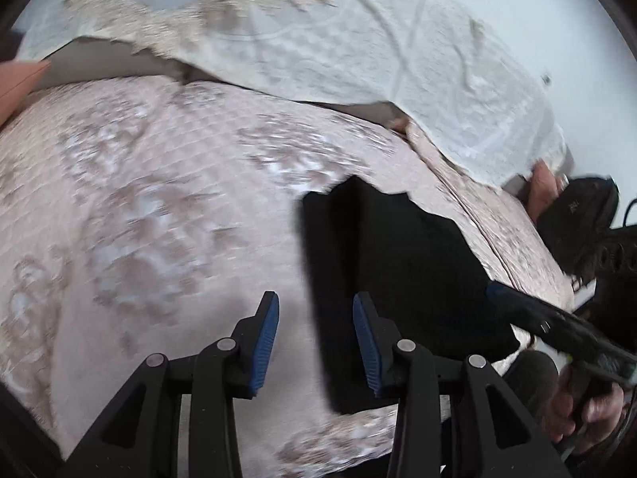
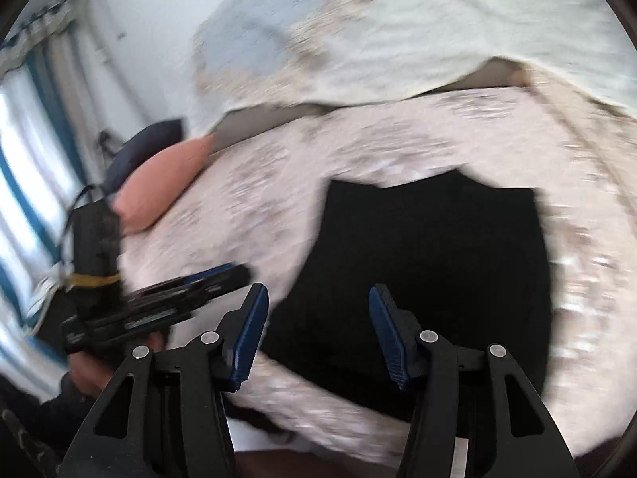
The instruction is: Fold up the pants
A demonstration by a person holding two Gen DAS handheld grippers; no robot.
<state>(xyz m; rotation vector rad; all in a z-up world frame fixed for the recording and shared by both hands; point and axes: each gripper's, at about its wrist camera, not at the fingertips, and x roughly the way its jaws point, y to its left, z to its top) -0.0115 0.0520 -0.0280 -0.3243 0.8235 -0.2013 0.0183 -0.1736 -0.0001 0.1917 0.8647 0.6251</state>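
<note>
The black pants lie folded into a compact block on the pink patterned bedspread. In the right wrist view the pants lie just ahead of the fingers. My left gripper is open and empty, held above the pants' left edge. My right gripper is open and empty above the pants' near edge. The right gripper's blue tip shows at the pants' right side in the left wrist view. The left gripper shows at the left in the right wrist view. Both views are motion-blurred.
A pale embroidered cover drapes over the headboard end behind the bedspread. A salmon pillow and a dark pillow lie at the left. A curtained window is at the far left. The bed edge runs at the right.
</note>
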